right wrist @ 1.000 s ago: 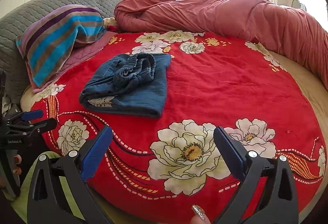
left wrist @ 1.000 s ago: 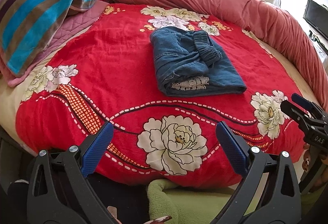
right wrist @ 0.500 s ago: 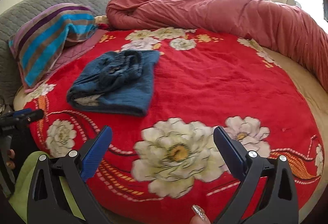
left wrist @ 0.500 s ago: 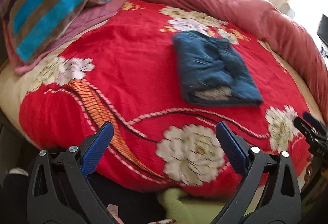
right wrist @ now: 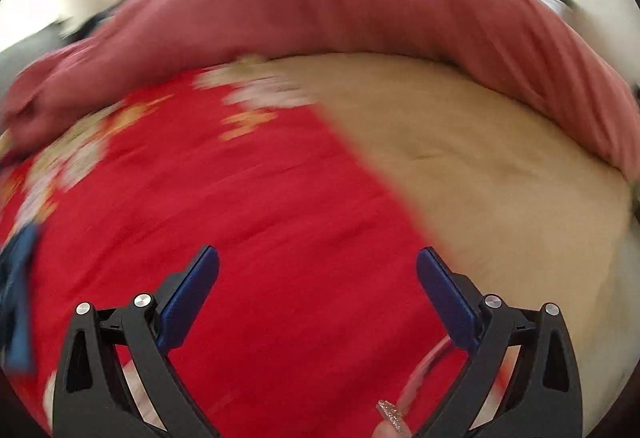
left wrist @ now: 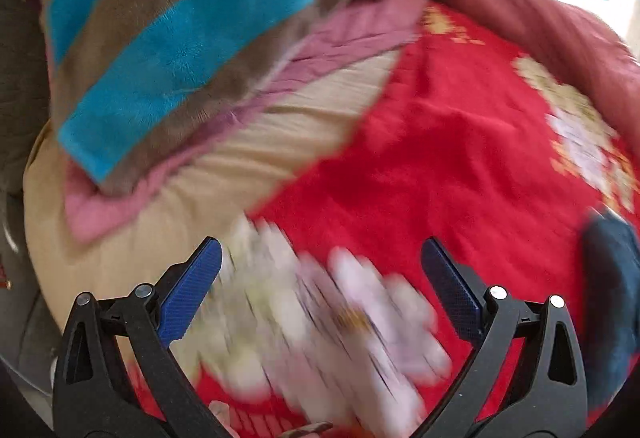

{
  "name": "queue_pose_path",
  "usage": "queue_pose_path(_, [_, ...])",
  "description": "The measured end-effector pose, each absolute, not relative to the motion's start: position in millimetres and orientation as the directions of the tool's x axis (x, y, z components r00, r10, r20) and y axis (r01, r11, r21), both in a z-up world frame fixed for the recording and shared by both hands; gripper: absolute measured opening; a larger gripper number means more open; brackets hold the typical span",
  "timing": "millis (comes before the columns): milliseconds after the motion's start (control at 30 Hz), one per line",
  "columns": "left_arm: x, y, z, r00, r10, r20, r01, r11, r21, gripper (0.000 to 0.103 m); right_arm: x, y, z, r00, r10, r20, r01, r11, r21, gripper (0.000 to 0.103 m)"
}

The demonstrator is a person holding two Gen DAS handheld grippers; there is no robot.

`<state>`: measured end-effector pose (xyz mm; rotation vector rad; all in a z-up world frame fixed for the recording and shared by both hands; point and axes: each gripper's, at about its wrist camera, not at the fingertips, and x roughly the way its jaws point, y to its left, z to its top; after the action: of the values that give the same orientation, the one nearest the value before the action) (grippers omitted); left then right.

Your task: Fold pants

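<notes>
Left wrist view, heavy blur: the pants (left wrist: 610, 302) show only as a dark blue denim mass at the far right edge, lying on the red floral blanket (left wrist: 460, 165). Right wrist view: the same denim is a blue sliver at the far left edge (right wrist: 18, 298). Too little is visible to say how it is folded or which way its long axis runs.

Key relation: the pants lie between the two tools, to the right of the left gripper (left wrist: 320, 278) and to the left of the right gripper (right wrist: 318, 278), off both centre lines. Neither points at the denim. Which one is nearer cannot be settled from these views; each catches only an edge.

Fingers: both pairs spread wide, nothing between them. Blue pads (left wrist: 192, 294) of the left pair frame a smeared white flower print. The right pair frames plain red fabric, and a glittery fingernail (right wrist: 392, 414) shows at the bottom rim.

Surroundings: a striped pillow (left wrist: 180, 37) in teal and brown fills the upper left of the left view, on a pink quilted layer over the beige sheet (right wrist: 500, 165). A rolled dusty-red duvet (right wrist: 360, 9) runs along the far side of the bed.

Judgement: no grasp is in hand. Any further move on the pants calls for turning both tools inward.
</notes>
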<state>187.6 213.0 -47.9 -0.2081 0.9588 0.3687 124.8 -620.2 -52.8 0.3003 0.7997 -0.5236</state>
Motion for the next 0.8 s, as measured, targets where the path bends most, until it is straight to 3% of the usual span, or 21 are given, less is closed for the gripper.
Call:
queue_pose_path(133, [224, 248, -79, 0.459, 0.25, -0.852, -0.454, 0.891, 0.017, 0.094, 149, -690, -64, 0.464, -0.436, -0.772, 0.702, 0.711, 0.02, 0.098])
queue_pose_path(300, [226, 242, -85, 0.469, 0.309, -0.828, -0.437, 0.895, 0.087, 0.095, 179, -733, -120, 0.343, -0.413, -0.844, 0.753, 0.658, -0.016, 0.099])
queue_pose_path(433, [223, 244, -85, 0.474, 0.299, -0.828, -0.438, 0.896, 0.073, 0.095, 178, -722, -119, 0.329, -0.468, -0.82, 0.752, 0.655, -0.072, 0.099])
queue_pose_path(800, [223, 245, -84, 0.47, 0.301, -0.83, -0.437, 0.896, 0.077, 0.095, 180, -734, -120, 0.343, -0.437, -0.832, 0.754, 0.656, -0.034, 0.099])
